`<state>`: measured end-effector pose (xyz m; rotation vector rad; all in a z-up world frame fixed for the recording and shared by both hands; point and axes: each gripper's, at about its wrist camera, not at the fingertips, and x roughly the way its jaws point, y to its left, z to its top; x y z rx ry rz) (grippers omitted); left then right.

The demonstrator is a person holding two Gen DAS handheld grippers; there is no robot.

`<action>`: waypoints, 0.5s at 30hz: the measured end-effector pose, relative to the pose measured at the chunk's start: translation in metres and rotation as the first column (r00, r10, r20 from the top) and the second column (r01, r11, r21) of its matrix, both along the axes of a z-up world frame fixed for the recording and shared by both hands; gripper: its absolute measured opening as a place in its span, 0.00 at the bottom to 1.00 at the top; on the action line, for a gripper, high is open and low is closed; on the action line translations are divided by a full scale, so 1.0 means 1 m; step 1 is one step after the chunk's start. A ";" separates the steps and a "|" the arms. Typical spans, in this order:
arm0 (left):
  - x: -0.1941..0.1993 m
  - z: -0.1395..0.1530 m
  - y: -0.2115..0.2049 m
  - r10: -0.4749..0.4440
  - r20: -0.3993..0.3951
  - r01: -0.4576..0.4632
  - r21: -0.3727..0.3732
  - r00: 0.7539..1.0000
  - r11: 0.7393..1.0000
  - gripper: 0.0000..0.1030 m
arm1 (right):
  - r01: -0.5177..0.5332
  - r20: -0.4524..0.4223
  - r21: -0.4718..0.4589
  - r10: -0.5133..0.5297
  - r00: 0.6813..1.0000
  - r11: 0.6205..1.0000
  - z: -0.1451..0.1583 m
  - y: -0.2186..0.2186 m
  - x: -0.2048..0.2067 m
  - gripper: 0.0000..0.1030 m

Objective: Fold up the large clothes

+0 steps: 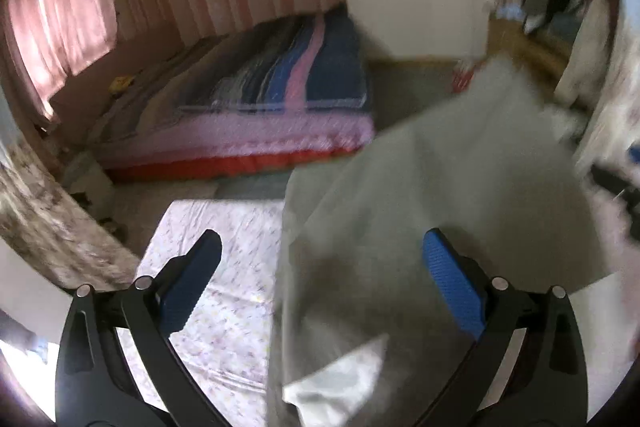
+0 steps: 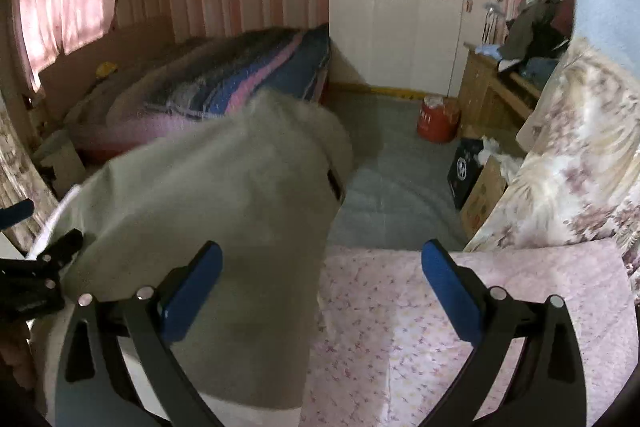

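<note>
- Between your left gripper (image 1: 322, 283) fingers nothing is pinched: the blue pads stand spread wide, and the grey garment (image 1: 432, 187) billows in front of them, blurred, touching neither pad as far as you can tell.
- Your right gripper (image 2: 322, 285) is the same: pads wide apart, empty, with the garment's bulk passing in front of its left-hand finger (image 2: 188, 297).
- Just beyond both sets of fingers, the garment hangs or falls loose in a rumpled mound over the near edge of the floral sheet (image 2: 420, 327), which is your work surface. A paler patch, possibly lining or a label, shows low in the left view.
- Beside the garment on its left in the right view, part of your other gripper is visible.
- Past the sheet lie grey floor, a striped bed (image 1: 280, 87) and a white wardrobe (image 2: 400, 7).
- Judged progress: early or between folds. No flat, squared layer is visible; the garment looks unspread, so smoothing and the folds themselves appear to remain.
</note>
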<state>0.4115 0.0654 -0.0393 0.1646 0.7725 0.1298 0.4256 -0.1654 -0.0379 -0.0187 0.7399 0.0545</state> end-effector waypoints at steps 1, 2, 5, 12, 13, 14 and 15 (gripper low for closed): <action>0.003 -0.011 0.002 -0.002 -0.016 0.002 -0.014 1.000 1.000 0.96 | -0.004 -0.014 0.000 0.004 1.000 1.000 -0.005 0.001 0.003 0.97; 0.005 -0.017 0.005 0.003 -0.027 -0.004 -0.030 1.000 1.000 0.96 | -0.009 -0.036 -0.001 0.009 0.999 1.000 -0.016 0.003 0.007 0.97; 0.009 -0.036 0.012 0.041 -0.041 -0.043 -0.054 0.998 0.998 0.96 | -0.010 -0.098 -0.019 0.008 0.995 1.000 -0.040 0.007 0.017 0.97; 0.013 -0.054 0.030 0.046 -0.066 -0.053 -0.103 0.997 0.993 0.95 | -0.023 -0.147 -0.085 0.010 0.989 0.996 -0.048 0.018 0.023 0.98; 0.008 -0.051 0.031 0.028 -0.053 -0.035 -0.125 0.998 0.991 0.95 | -0.022 -0.133 -0.084 0.010 0.991 0.996 -0.041 0.017 0.015 0.98; 0.003 -0.047 0.032 0.023 -0.046 -0.029 -0.131 0.999 0.991 0.95 | -0.021 -0.123 -0.072 0.013 0.992 0.997 -0.034 0.014 0.008 0.98; -0.005 -0.040 0.033 0.023 -0.029 -0.026 -0.120 0.999 0.992 0.95 | -0.028 -0.110 -0.056 0.022 0.994 0.998 -0.029 0.013 -0.001 0.98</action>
